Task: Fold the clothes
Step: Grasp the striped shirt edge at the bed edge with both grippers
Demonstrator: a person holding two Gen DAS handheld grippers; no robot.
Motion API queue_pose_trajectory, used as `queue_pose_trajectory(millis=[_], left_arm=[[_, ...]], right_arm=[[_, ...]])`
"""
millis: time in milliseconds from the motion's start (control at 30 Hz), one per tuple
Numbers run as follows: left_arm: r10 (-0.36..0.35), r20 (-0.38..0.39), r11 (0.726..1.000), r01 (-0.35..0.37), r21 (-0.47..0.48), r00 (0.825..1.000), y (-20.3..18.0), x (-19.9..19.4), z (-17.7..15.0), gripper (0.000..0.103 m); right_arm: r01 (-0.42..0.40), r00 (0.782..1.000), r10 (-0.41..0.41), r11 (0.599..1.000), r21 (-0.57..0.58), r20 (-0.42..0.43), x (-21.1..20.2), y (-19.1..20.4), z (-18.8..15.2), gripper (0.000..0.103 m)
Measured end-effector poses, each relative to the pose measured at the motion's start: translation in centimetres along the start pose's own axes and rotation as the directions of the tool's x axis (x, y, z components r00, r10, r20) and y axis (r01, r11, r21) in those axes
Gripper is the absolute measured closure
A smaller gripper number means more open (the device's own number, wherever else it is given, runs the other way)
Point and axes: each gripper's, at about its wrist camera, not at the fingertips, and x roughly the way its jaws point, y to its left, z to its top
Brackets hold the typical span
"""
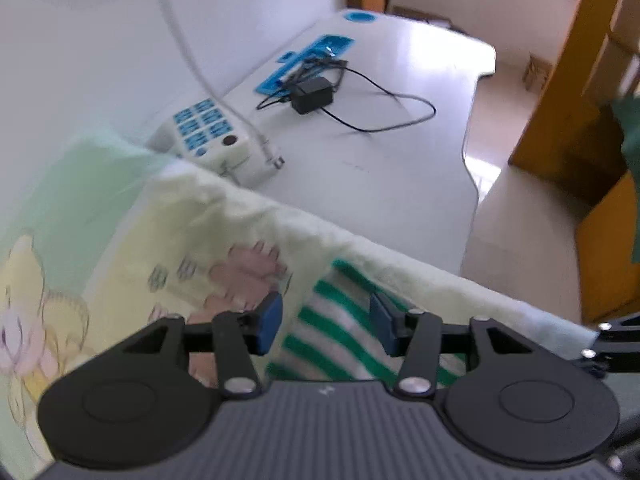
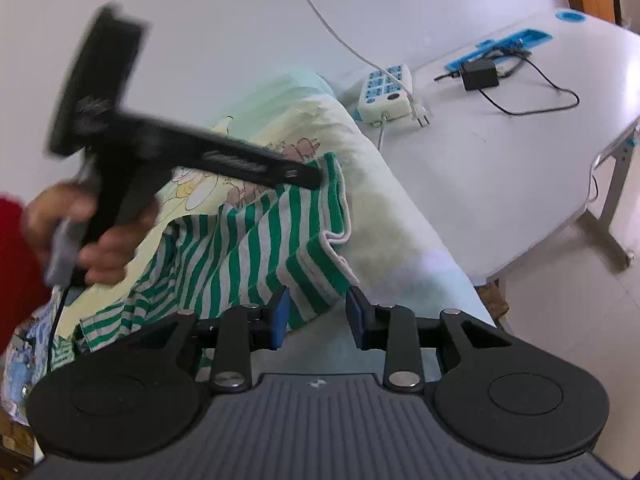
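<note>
Hovering with fingers parted and empty, the left gripper and right gripper flank the striped garment at lower centre, whose rumpled edge may slip any shallow pinch.

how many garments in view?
1: a green-and-white striped knit garment, crumpled on the pale yellow cartoon-print blanket, between the open left gripper and open right gripper. Others may be hidden.

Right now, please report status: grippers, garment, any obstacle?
Left gripper open, over striped garment. Right gripper open at garment's edge. Garment rumpled on blanket, not folded. Power strip and adapter apart on table.
</note>
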Motion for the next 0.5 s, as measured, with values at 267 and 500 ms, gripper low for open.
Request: queue_pose_trajectory(millis=[267,500], left_arm=[[-0.039,-0.010,0.997,0.040,0.062,0.999,-0.8,1.2,1.3,0.076],[-0.064,0.014,0.994,0.063,0.084,0.998,-1.1,0.9,0.7,0.094]], right_arm=[[0.005,0.999,-0.004,1.000,-0.027,0.039,0.1,0.2,-0.5,0.070],[0.041,0.997,-0.035,0.996,-0.085,0.073,0.9,0.9,-0.4,0.075]])
